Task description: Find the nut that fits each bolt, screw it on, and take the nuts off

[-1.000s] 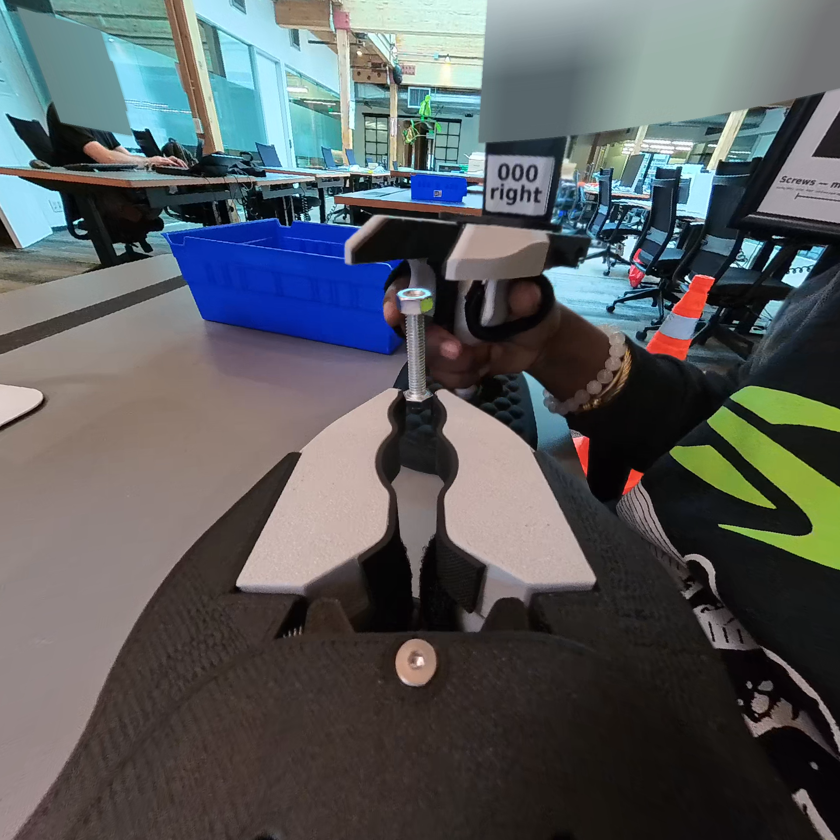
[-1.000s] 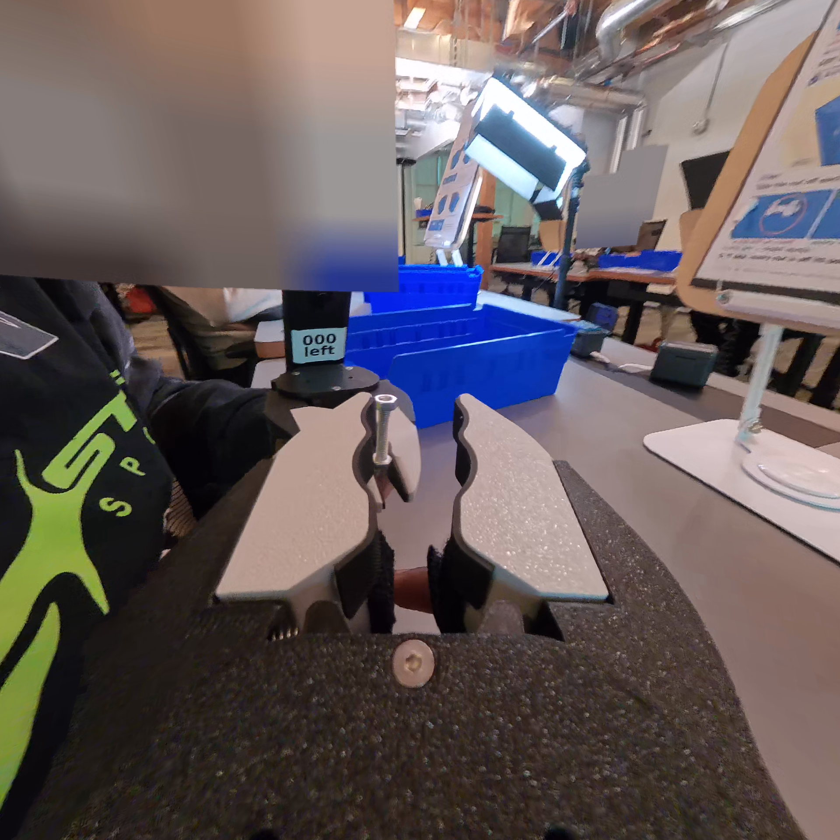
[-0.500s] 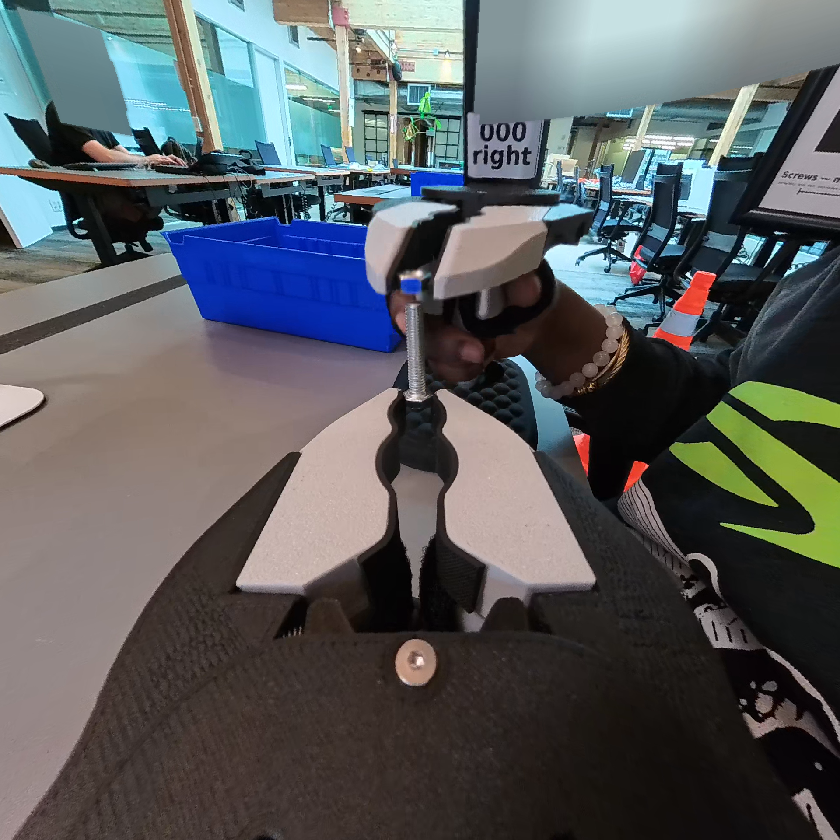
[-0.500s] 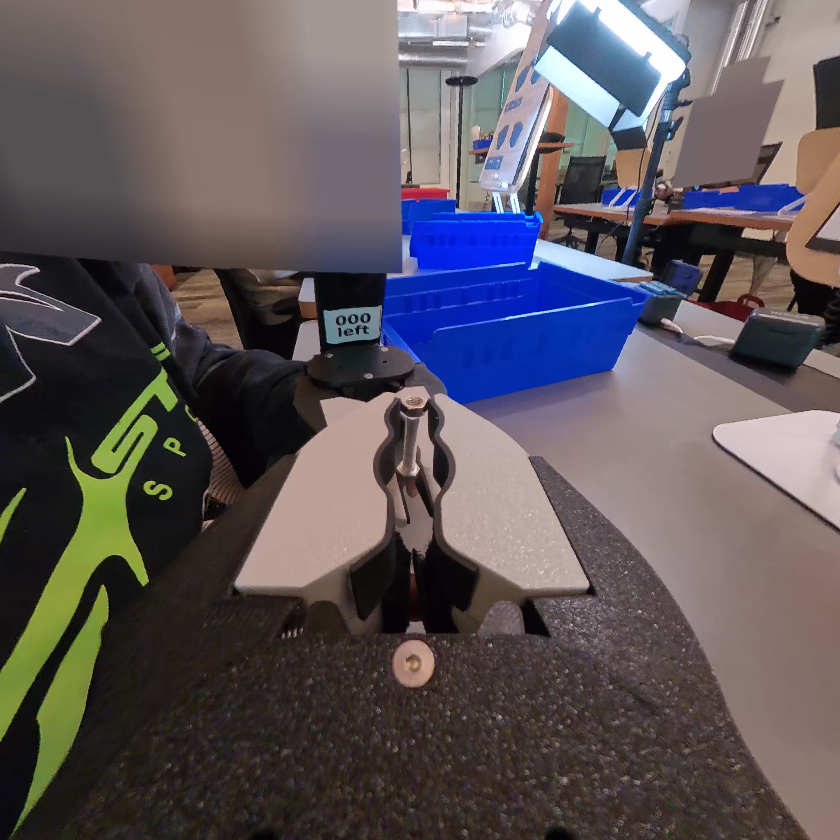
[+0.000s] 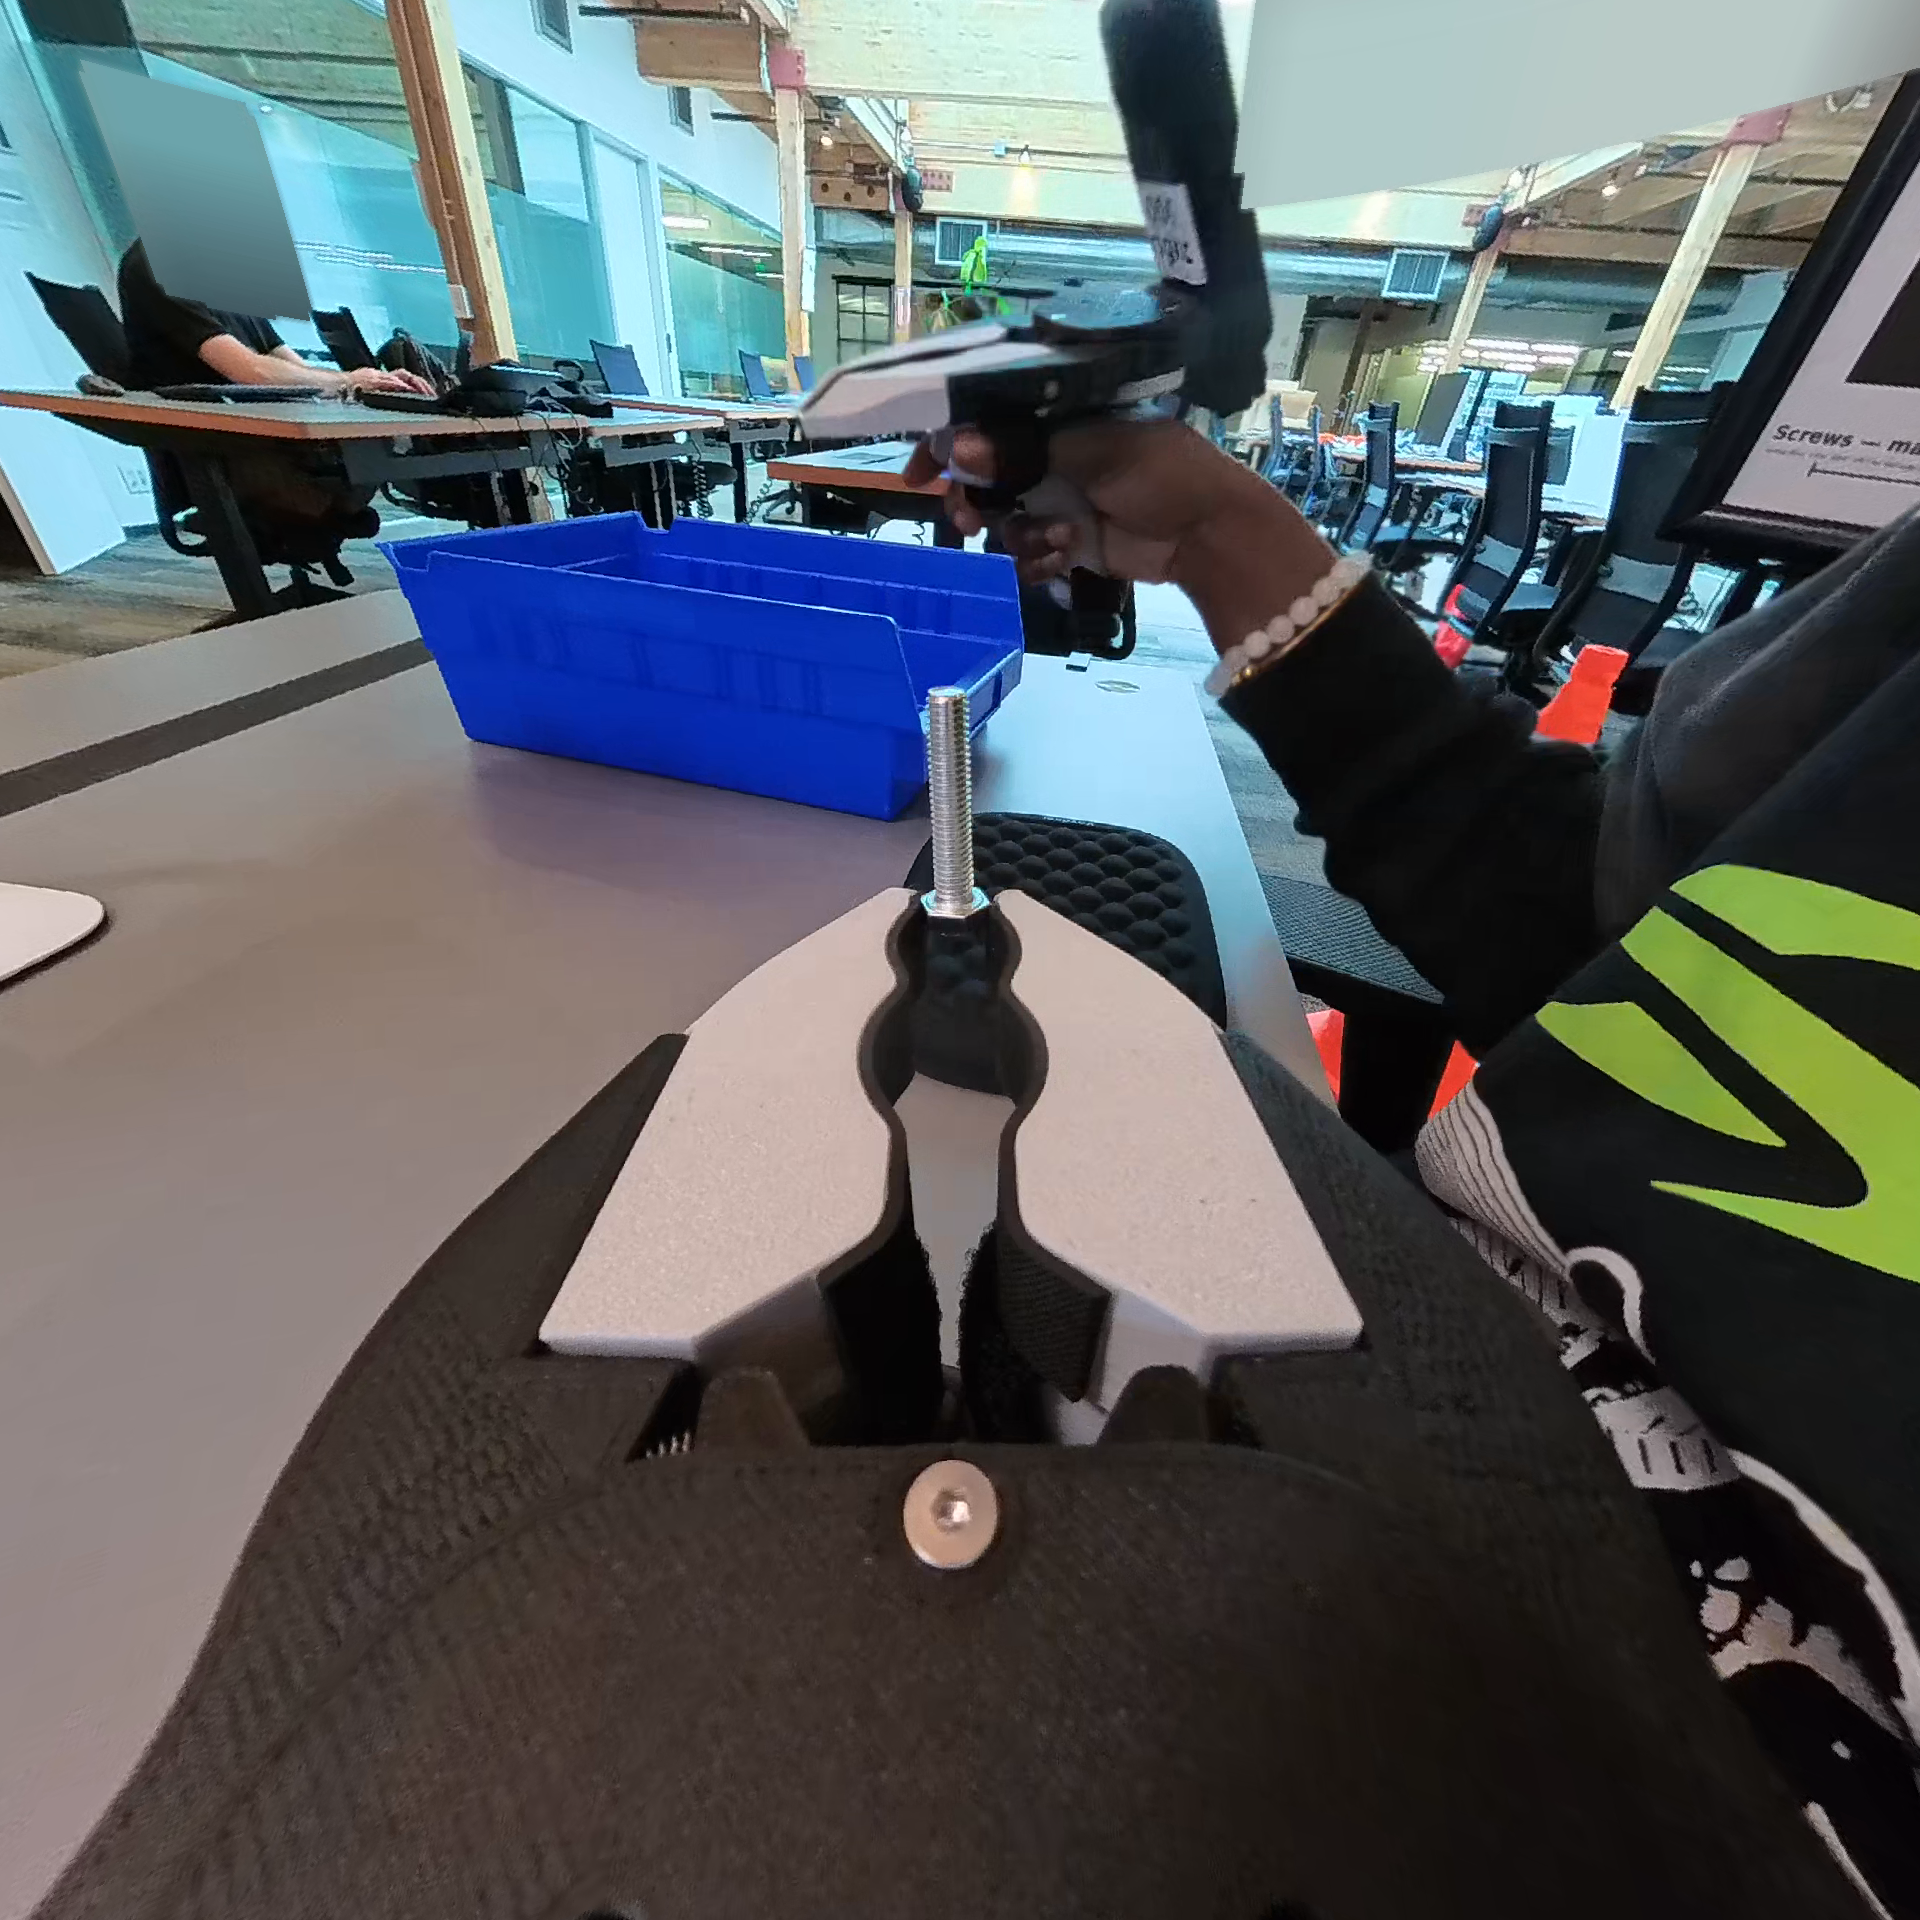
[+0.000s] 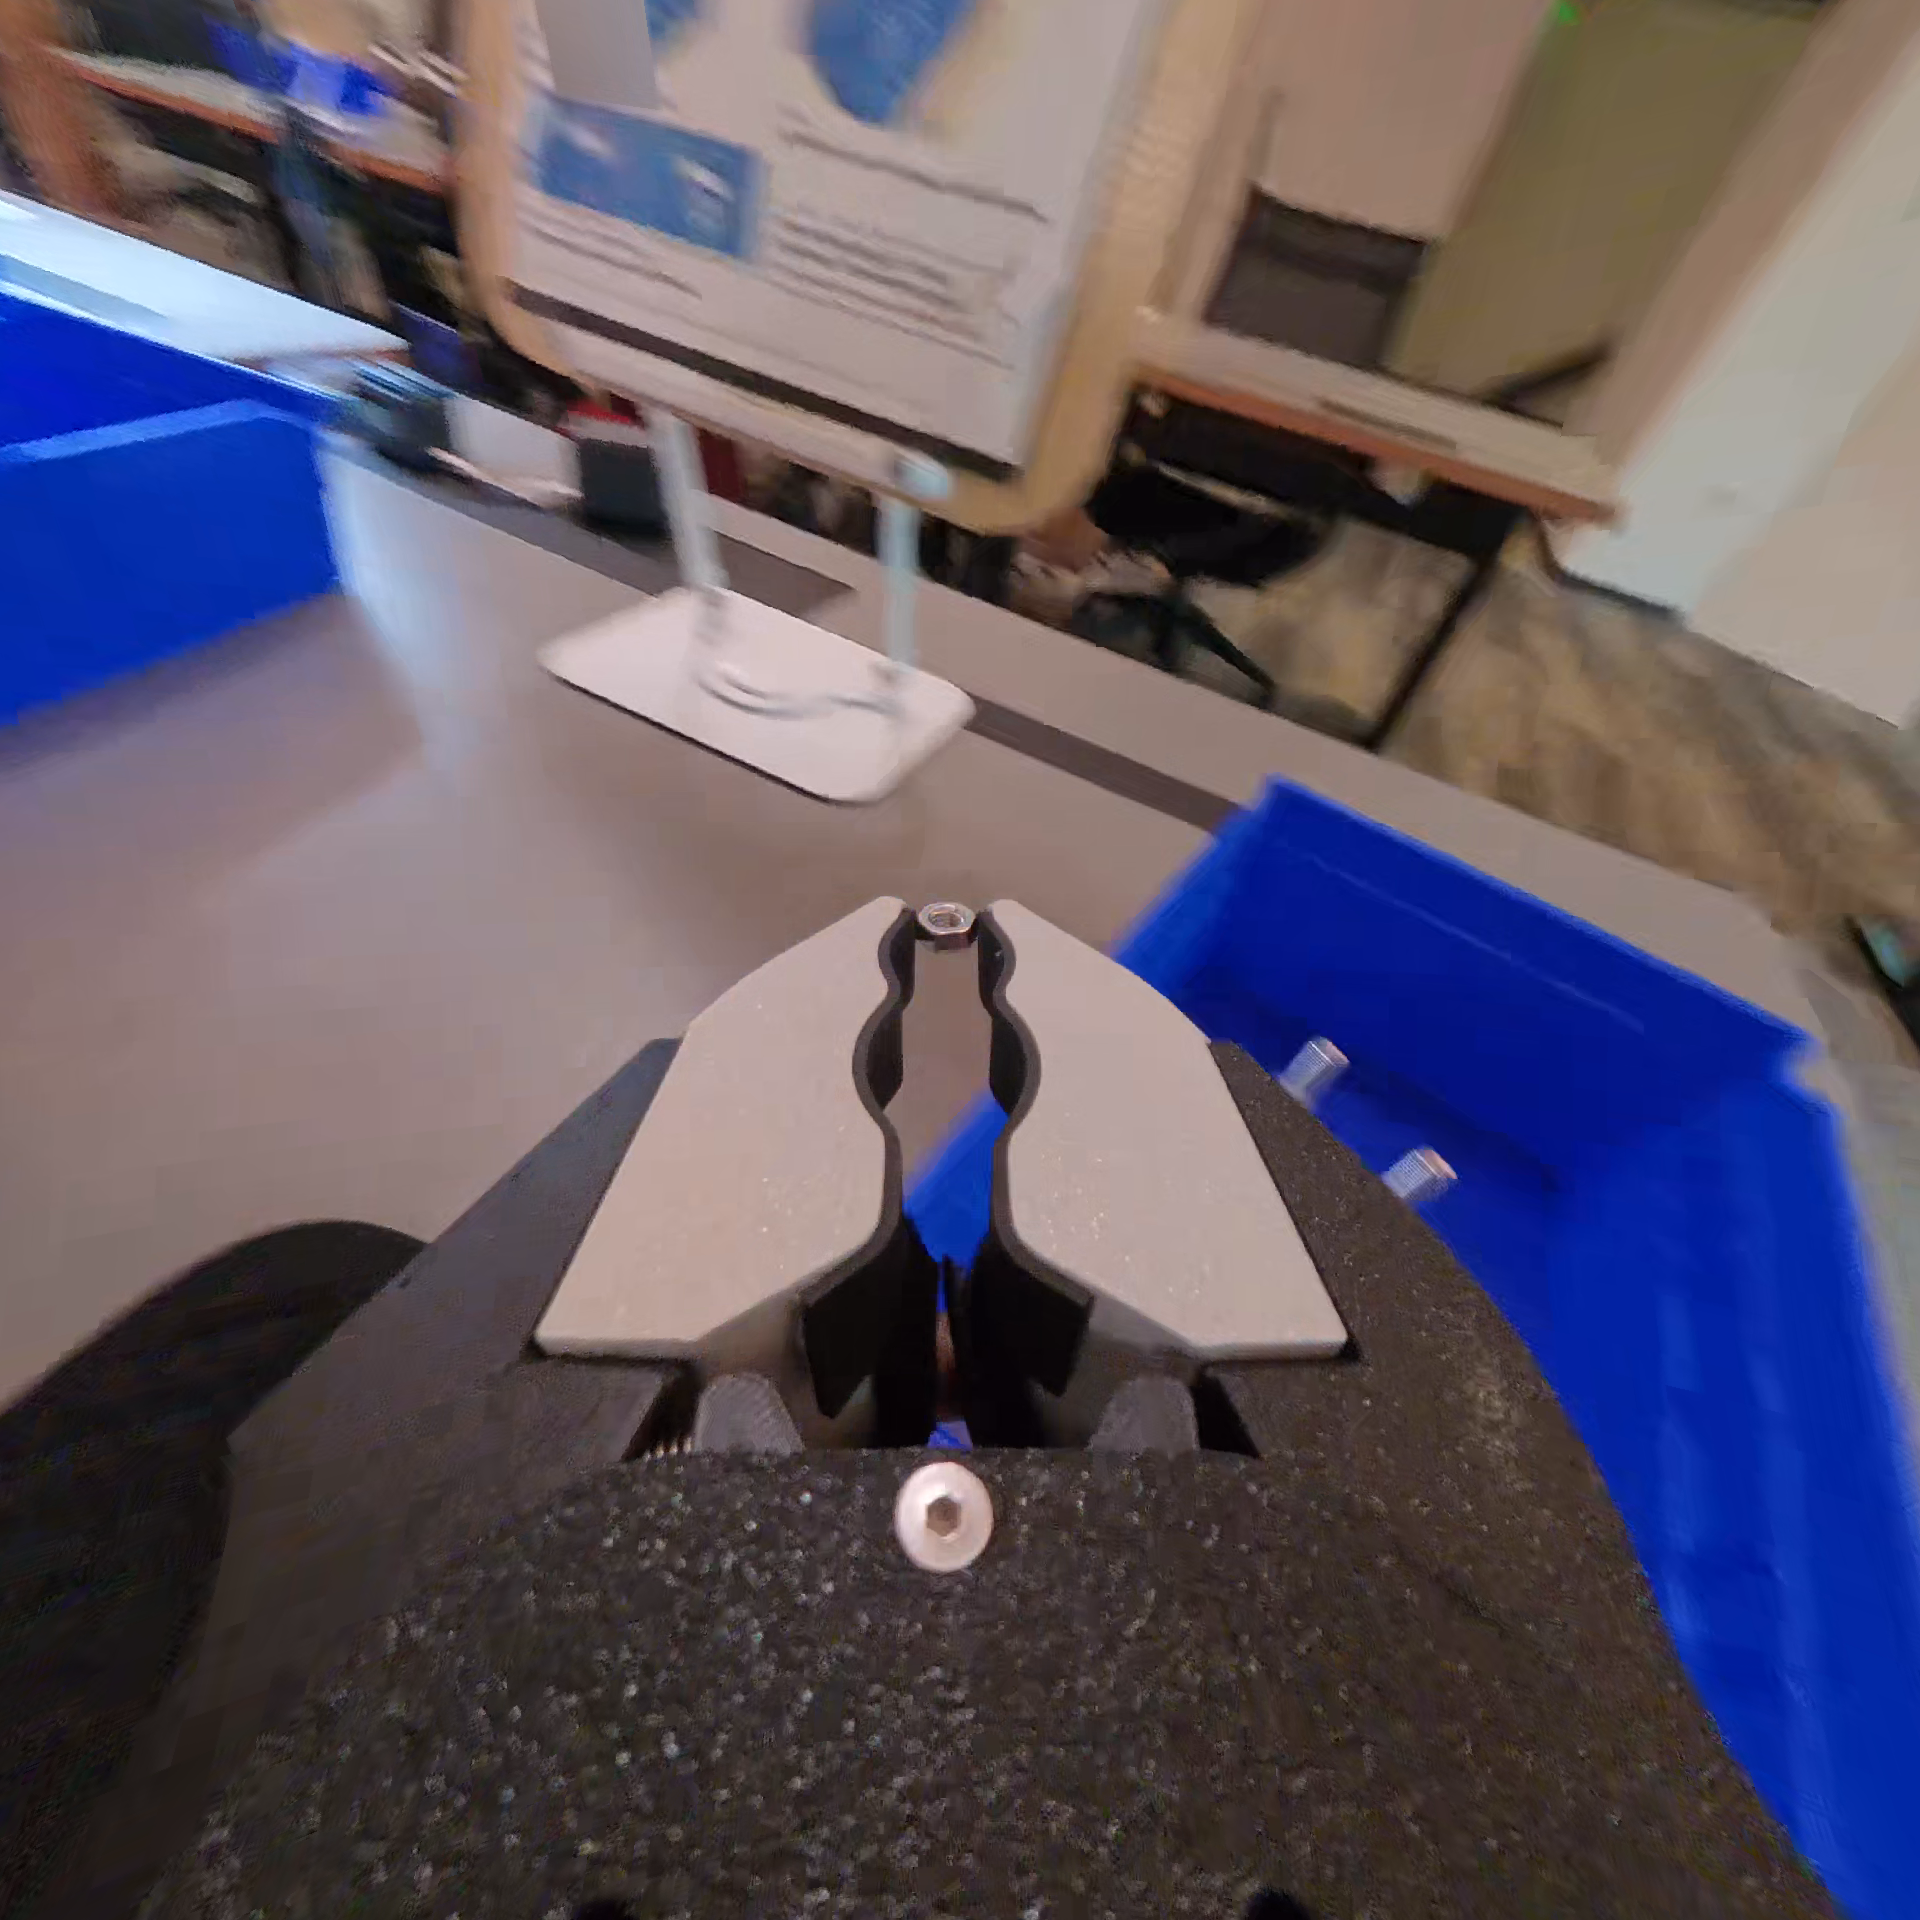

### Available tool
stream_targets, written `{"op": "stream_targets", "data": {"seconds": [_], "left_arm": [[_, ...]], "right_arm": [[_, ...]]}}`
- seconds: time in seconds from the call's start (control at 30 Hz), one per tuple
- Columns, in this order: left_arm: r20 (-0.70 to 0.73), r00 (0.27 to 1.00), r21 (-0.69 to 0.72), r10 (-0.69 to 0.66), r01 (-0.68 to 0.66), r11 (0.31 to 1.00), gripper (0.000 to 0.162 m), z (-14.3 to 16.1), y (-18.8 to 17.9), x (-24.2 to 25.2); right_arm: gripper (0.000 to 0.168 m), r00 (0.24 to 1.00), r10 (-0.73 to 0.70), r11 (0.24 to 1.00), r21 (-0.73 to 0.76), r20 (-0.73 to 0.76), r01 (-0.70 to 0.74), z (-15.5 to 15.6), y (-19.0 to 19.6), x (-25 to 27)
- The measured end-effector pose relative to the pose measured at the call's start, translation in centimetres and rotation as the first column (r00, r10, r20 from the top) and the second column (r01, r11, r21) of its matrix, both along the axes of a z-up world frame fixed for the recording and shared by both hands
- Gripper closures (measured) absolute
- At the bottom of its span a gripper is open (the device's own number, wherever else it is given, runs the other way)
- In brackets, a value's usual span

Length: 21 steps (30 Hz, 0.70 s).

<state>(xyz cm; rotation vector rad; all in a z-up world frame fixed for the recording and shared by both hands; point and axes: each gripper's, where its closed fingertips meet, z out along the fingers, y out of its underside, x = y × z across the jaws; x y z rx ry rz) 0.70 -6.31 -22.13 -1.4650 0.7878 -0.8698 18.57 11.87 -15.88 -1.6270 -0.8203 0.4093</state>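
My left gripper (image 5: 954,914) is shut on the head of a silver bolt (image 5: 950,800). The bolt stands upright above the fingertips with its threaded top bare. My right gripper (image 6: 945,925) is shut on a small silver nut (image 6: 945,923) pinched between its fingertips. It hovers over the near edge of a blue bin (image 6: 1538,1091) that holds loose bolts (image 6: 1418,1172). In the left wrist view the right gripper (image 5: 894,390) is held high and to the right, well away from the bolt.
A second blue bin (image 5: 707,655) stands on the grey table (image 5: 312,987) behind the bolt. A sign stand with a white base (image 6: 758,707) stands on the table. A black mesh chair back (image 5: 1091,883) is at the table's edge. Office desks and chairs are behind. Left tips to right tips: about 25 cm.
The right gripper closed on the nut at the bolt's top, lifted it off and swung away over the blue bin. The bolt's tip is bare. The left gripper held still.
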Motion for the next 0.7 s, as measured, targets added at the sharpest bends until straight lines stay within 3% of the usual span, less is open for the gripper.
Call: {"op": "stream_targets", "data": {"seconds": [0.1,0.23,0.43,0.7], "left_arm": [[0.001,1.0,-0.001,0.006,-0.006,1.0,0.152,0.0,0.1,-0.1],[0.005,1.0,-0.001,0.01,-0.01,1.0,0.152,0.0,0.2,-0.1],[0.002,1.0,-0.004,0.013,-0.013,1.0,0.151,-0.1,0.2,-0.2],[0.001,1.0,-0.01,0.015,-0.015,1.0,0.151,-0.2,0.3,-0.2]], "right_arm": [[0.157,0.987,-0.14,0.982,-0.114,0.075,0.148,-2.5,2.9,4.4],[0.156,0.954,-0.217,0.915,-0.299,0.205,0.272,-7.2,5.3,7.5],[0.156,0.912,-0.152,0.782,-0.518,0.381,0.347,-13.1,7.1,8.0],[0.156,0.867,-0.112,0.69,-0.59,0.486,0.42,-16.1,7.9,8.6]]}}
